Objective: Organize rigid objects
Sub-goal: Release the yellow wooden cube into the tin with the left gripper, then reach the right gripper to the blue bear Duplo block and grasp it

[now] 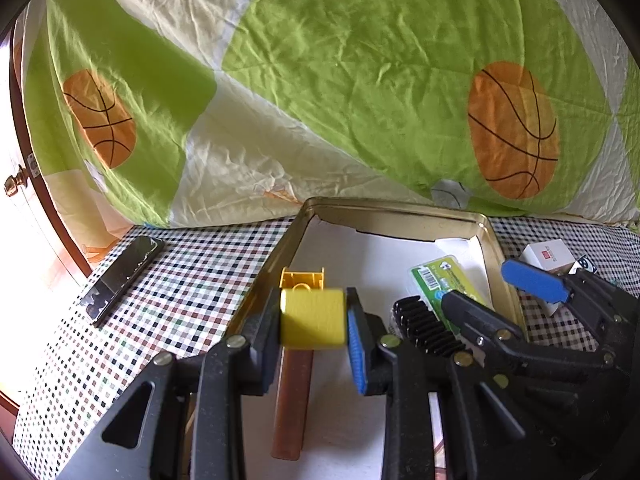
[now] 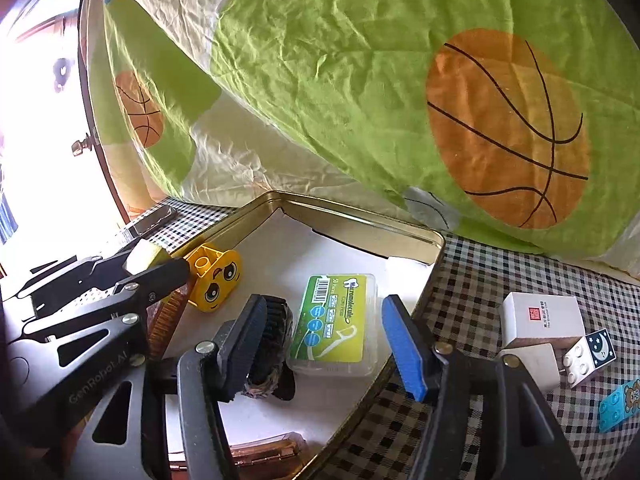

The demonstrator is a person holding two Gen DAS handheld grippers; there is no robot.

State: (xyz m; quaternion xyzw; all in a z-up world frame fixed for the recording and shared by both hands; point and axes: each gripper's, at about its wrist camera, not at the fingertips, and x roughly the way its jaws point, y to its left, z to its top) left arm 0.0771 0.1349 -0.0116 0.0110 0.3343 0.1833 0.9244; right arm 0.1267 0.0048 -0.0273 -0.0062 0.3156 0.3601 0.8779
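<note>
the gold tin tray (image 1: 400, 210) is sitting on the checked cloth (image 1: 192, 280) with the toy-face block (image 2: 216, 280), a brown comb (image 1: 292, 396), a black brush (image 2: 268, 344) and a green floss-pick box (image 2: 334, 320) already lying inside it. the left gripper (image 1: 313, 318) is hanging over the tray's near-left part, its fingers clamping a small yellow block (image 1: 313, 318), so that block looks due to go straight down beside the comb. the right gripper (image 2: 326, 344) is hovering with fingers spread wide, straddling the floss-pick box, and it is the nearer one to the white box (image 2: 540, 316) and small bricks (image 2: 592, 356) lying outside to its right.
</note>
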